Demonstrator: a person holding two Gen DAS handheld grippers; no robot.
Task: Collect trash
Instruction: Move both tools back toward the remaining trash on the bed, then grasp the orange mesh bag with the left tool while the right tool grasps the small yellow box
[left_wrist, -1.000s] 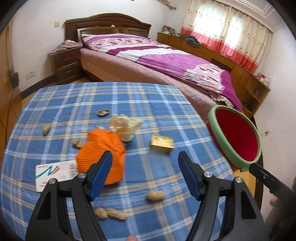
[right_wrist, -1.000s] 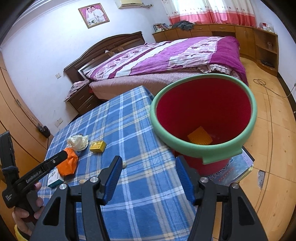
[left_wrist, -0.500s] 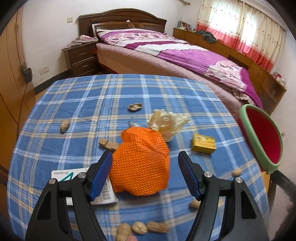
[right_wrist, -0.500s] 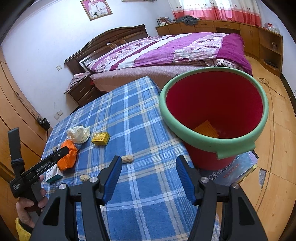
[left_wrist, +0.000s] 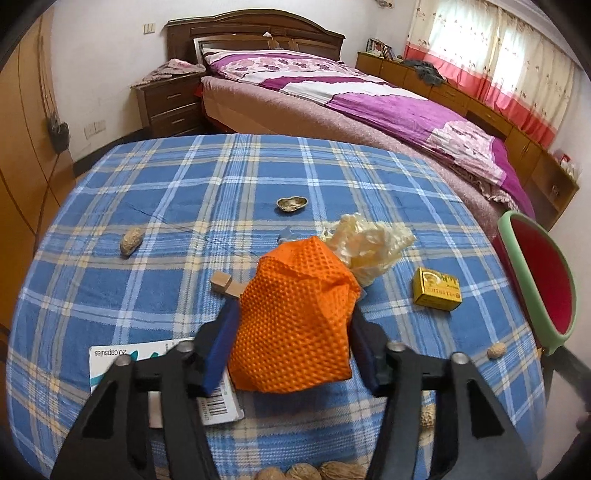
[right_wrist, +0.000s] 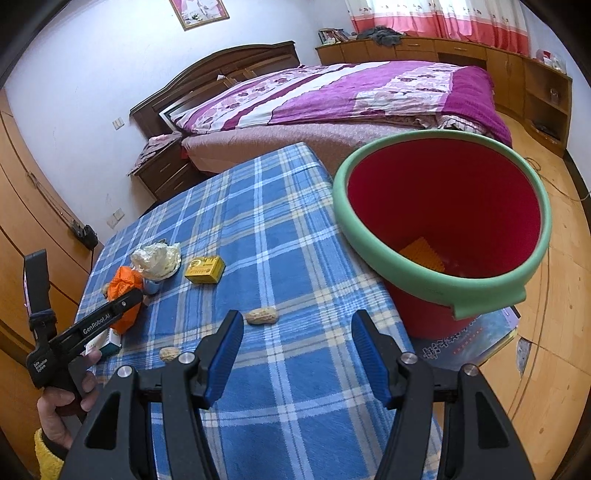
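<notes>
An orange mesh foam sleeve (left_wrist: 295, 317) stands on the blue plaid tablecloth (left_wrist: 184, 192), between the blue pads of my left gripper (left_wrist: 294, 310). Its jaws are closing, and both pads touch the sleeve's sides. From the right wrist view the left gripper (right_wrist: 125, 301) reaches onto the same sleeve (right_wrist: 123, 282), with a hand holding it. My right gripper (right_wrist: 297, 315) hovers open over the table's near edge with nothing between its fingers. A red bin with a green rim (right_wrist: 424, 280) stands beside the table and holds an orange piece (right_wrist: 423, 254).
Crumpled white paper (left_wrist: 369, 247), a yellow box (left_wrist: 437, 293), a capsule box (left_wrist: 122, 354), a wooden block (left_wrist: 223, 282) and several peanuts, one just ahead of the right gripper (right_wrist: 262, 316), lie on the cloth. The bin's rim (left_wrist: 517, 258) is at the table's right. A bed stands behind.
My left gripper came forward and down around the orange sleeve, and its jaws narrowed onto it. The right gripper shifted slightly; its jaws kept their width.
</notes>
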